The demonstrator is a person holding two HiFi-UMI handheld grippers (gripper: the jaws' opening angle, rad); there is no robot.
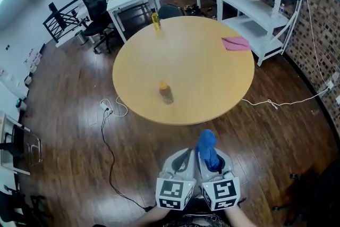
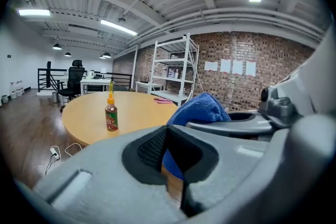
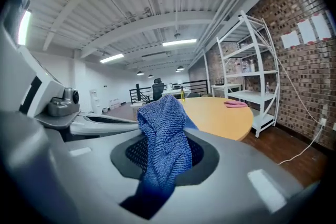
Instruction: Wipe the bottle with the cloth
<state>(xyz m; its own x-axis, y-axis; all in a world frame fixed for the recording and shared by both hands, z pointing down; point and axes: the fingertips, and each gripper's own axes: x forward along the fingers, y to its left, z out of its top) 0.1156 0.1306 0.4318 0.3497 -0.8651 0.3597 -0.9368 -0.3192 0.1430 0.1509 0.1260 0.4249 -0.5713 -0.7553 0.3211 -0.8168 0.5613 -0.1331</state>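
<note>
I'm holding my left gripper (image 2: 167,136) with its jaws pressed together on nothing, while my right gripper (image 3: 163,165) is clamping the blue cloth (image 3: 161,134), which is bunching up above the jaws. Both are hovering side by side over the floor, short of the round table (image 1: 212,77). The bottle (image 1: 166,92) is standing upright by the table's near edge, ahead and slightly left, so the left gripper is lying nearer to it.
</note>
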